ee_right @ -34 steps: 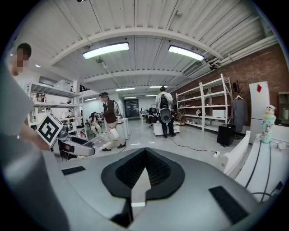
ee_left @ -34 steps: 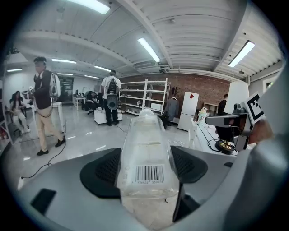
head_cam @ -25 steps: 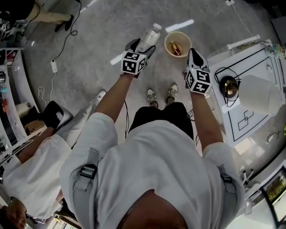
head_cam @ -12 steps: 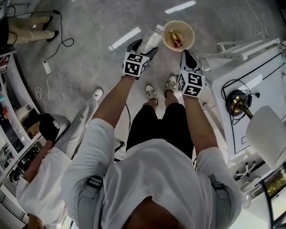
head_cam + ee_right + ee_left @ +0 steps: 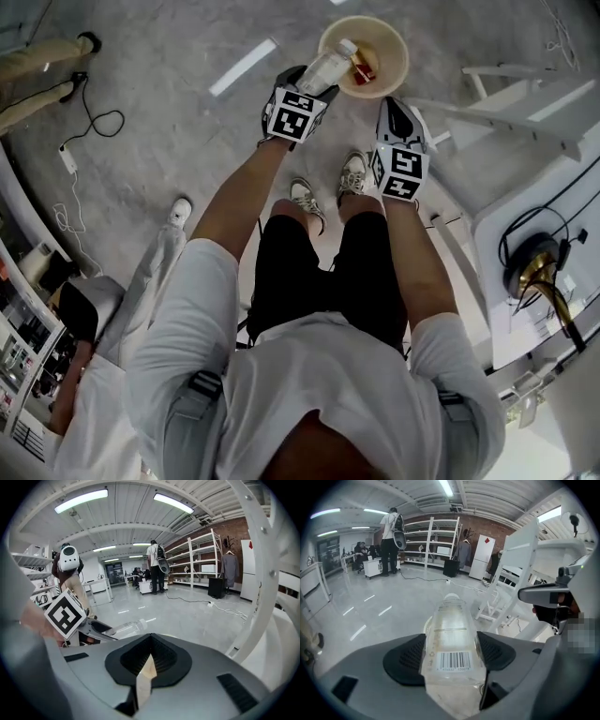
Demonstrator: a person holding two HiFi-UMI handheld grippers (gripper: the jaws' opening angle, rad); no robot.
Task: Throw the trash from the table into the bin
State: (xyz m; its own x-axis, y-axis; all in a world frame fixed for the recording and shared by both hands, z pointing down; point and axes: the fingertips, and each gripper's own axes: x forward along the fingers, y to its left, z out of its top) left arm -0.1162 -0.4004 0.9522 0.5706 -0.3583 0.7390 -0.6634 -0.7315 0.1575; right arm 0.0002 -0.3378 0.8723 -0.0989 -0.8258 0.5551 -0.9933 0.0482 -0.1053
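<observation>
My left gripper (image 5: 309, 89) is shut on a clear plastic bottle (image 5: 328, 67). The bottle's capped neck reaches over the near-left rim of the round cream bin (image 5: 392, 42) on the floor. A red-brown piece of trash (image 5: 364, 67) lies inside the bin. In the left gripper view the bottle (image 5: 450, 634), barcode up, sits pinched between the black pads (image 5: 408, 660). My right gripper (image 5: 394, 105) hangs just right of it beside the bin's near rim, jaws shut (image 5: 149, 657). A thin tan sliver shows in their seam; I cannot tell what it is.
A white table frame (image 5: 525, 103) stands close on the right, with a gold-coloured object and cables (image 5: 539, 272) on the table. A second person (image 5: 112, 309) stands at the left. A cable and plug (image 5: 70, 150) lie on the floor. Shelves and people are far across the room.
Both grippers have sunk toward the bin as the person bent down. The bottle's neck, earlier left of the bin, now overlaps its rim.
</observation>
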